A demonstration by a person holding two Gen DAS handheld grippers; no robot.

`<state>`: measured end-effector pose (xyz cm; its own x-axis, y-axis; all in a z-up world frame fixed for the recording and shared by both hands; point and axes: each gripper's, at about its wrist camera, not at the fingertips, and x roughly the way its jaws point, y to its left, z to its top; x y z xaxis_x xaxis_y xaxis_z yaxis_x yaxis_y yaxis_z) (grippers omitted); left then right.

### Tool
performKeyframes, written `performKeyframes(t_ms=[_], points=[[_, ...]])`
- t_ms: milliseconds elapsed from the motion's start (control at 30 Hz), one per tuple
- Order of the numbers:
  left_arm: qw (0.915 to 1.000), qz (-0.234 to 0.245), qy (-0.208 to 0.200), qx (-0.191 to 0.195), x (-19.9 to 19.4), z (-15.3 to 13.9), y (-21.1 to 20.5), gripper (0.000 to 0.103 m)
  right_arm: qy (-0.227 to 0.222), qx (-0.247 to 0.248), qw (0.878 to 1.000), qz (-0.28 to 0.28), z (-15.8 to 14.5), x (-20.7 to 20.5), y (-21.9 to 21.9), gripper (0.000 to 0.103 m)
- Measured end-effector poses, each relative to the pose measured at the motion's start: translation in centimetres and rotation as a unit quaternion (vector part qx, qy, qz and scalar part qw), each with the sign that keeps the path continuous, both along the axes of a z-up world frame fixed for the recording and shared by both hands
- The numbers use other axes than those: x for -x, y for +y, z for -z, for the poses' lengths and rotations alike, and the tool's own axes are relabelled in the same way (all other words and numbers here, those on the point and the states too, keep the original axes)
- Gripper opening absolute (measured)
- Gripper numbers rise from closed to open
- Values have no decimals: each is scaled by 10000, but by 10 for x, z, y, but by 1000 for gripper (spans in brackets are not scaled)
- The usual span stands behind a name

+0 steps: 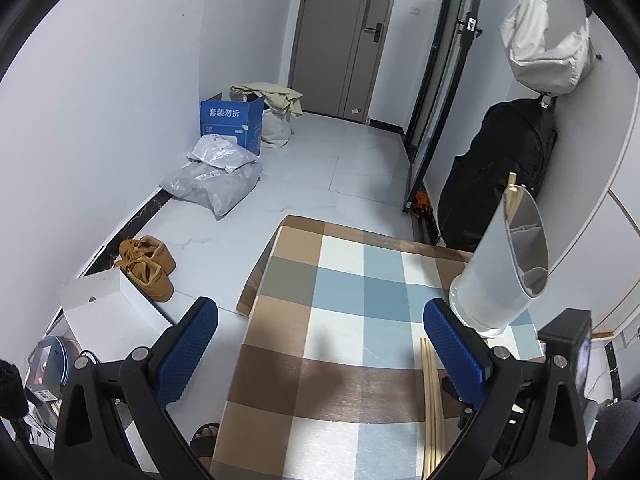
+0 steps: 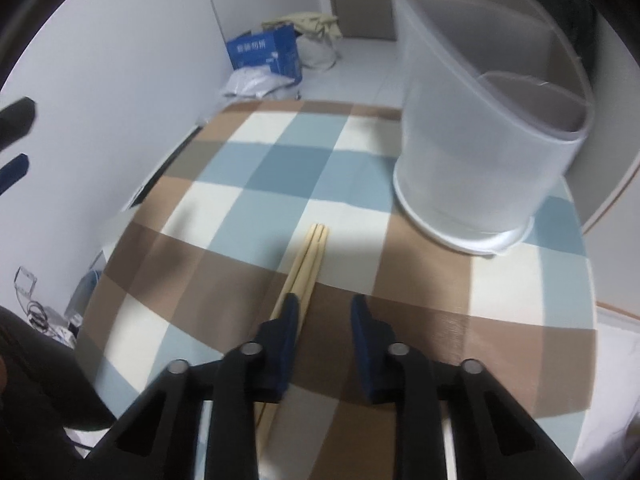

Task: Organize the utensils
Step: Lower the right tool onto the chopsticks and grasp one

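The chopsticks (image 2: 308, 264) lie on the checked bench (image 2: 240, 208), near and left of the white holder (image 2: 480, 152). The right tongs (image 2: 325, 312), narrowed but gripping nothing, should be centred over them before pinching; the left tongs (image 1: 320, 332) are spread wide

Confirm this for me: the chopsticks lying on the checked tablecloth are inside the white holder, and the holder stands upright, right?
Not quite. The right wrist view shows those chopsticks lying flat on the tablecloth, outside the white holder. The holder does stand upright.
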<state>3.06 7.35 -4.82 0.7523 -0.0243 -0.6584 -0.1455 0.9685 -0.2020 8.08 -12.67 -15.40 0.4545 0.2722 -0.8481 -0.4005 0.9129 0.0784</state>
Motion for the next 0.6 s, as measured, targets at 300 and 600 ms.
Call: performKeyframes(t_ms=[300,600], points=[[9990,-137,220,369,-5,6,15,100,5,404,9992,53,3,-14,17,21],[9984,-202,291,439,-7,6,22,100,-58,683,9974,205,0,-29,31,21]])
